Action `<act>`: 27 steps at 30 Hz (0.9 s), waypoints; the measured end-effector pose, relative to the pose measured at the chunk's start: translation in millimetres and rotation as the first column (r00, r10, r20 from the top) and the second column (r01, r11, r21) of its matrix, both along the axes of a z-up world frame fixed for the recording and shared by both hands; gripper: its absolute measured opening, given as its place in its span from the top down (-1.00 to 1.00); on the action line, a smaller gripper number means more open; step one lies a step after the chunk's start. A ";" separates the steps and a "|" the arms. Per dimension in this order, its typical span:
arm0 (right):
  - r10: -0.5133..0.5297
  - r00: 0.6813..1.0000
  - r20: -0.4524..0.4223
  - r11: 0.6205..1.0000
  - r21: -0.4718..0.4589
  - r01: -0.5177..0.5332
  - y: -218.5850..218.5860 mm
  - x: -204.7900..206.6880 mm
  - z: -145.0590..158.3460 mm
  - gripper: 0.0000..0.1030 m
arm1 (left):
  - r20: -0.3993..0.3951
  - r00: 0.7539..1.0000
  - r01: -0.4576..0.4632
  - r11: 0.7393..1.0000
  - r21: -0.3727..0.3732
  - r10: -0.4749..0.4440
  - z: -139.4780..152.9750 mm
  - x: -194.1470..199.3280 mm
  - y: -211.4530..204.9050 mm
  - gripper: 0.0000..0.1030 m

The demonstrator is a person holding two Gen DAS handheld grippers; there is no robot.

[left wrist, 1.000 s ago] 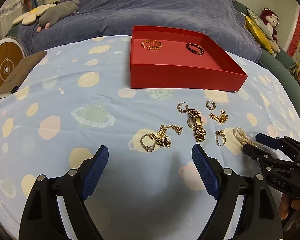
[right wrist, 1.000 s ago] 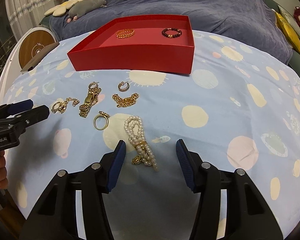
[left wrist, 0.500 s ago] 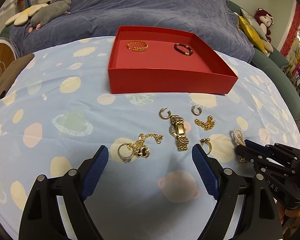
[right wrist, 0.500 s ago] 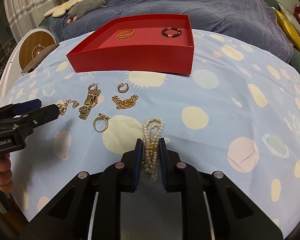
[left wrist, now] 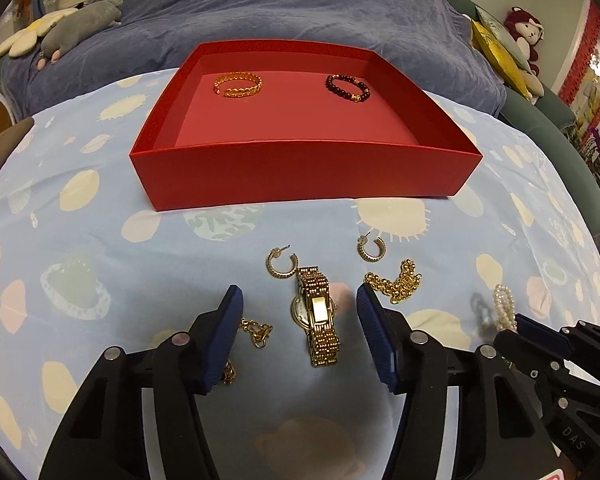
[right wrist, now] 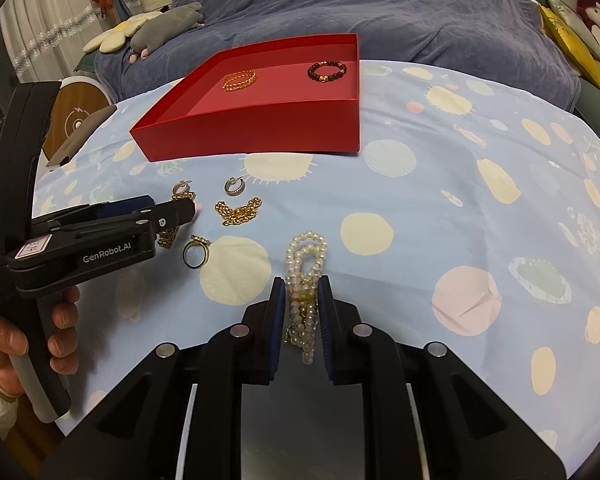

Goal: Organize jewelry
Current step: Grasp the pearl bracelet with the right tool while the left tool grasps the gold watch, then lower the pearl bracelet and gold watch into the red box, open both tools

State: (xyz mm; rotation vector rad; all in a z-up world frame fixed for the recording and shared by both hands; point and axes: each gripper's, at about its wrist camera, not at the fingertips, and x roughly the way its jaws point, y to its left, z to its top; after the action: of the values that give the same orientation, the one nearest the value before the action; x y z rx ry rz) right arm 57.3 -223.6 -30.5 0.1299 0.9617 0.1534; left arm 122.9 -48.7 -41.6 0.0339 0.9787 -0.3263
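Note:
A red tray stands on the spotted blue cloth and holds a gold bangle and a dark bead bracelet. My left gripper is open, its jaws on either side of a gold watch. Two hoop earrings, a gold chain bracelet and a gold necklace lie near it. My right gripper is shut on a pearl bracelet. A gold ring lies to its left.
A blue-grey blanket covers the bed behind the tray. Plush toys lie at the back left, and a red doll at the back right. A round wooden disc and a brown flat object sit at the left.
My left gripper moved forward and right, and now straddles the gold watch. My right gripper closed on the pearl bracelet half a second ago and still holds it.

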 end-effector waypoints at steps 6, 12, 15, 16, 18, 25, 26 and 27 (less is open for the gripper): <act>-0.010 1.000 0.000 1.000 0.006 0.010 -2.9 -1.7 1.4 0.69 | 0.036 0.999 0.021 0.999 0.038 -0.022 -1.9 -2.2 -5.9 0.55; -0.006 1.000 0.010 1.000 0.008 0.006 -2.2 -1.5 4.1 0.69 | 0.034 0.999 0.034 0.999 0.026 -0.035 1.2 -5.5 -3.6 0.77; -0.005 1.000 0.017 1.000 0.013 0.005 -1.6 -1.5 7.3 0.69 | 0.035 0.999 0.038 0.999 0.004 -0.038 7.4 -8.9 -1.7 0.82; -0.005 1.000 0.019 1.000 0.015 0.005 -1.3 -1.4 8.7 0.69 | 0.039 0.998 0.040 0.999 -0.005 -0.040 10.7 -10.7 -0.5 0.82; -0.003 1.000 0.027 1.000 0.018 0.002 0.0 -1.2 11.9 0.69 | 0.050 0.998 0.047 0.999 -0.016 -0.046 17.4 -13.7 1.2 0.82; 0.006 0.999 0.042 1.000 0.028 -0.008 5.9 0.6 18.4 0.69 | 0.097 0.994 0.061 0.996 -0.073 -0.053 46.7 -24.7 10.4 0.83; 0.008 0.999 0.045 1.000 0.029 -0.009 6.8 1.1 20.1 0.69 | 0.101 0.994 0.059 0.995 -0.086 -0.050 51.2 -25.2 12.8 0.83; 0.010 0.999 0.051 0.999 0.031 -0.011 7.7 1.5 22.1 0.69 | 0.106 0.993 0.056 0.994 -0.099 -0.046 55.8 -25.7 15.5 0.83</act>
State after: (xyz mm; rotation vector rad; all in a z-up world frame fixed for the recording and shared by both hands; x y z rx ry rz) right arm 58.8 -215.9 -8.4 0.1493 0.9099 0.1808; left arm 97.2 -33.2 14.2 -0.0166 0.8588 -0.4173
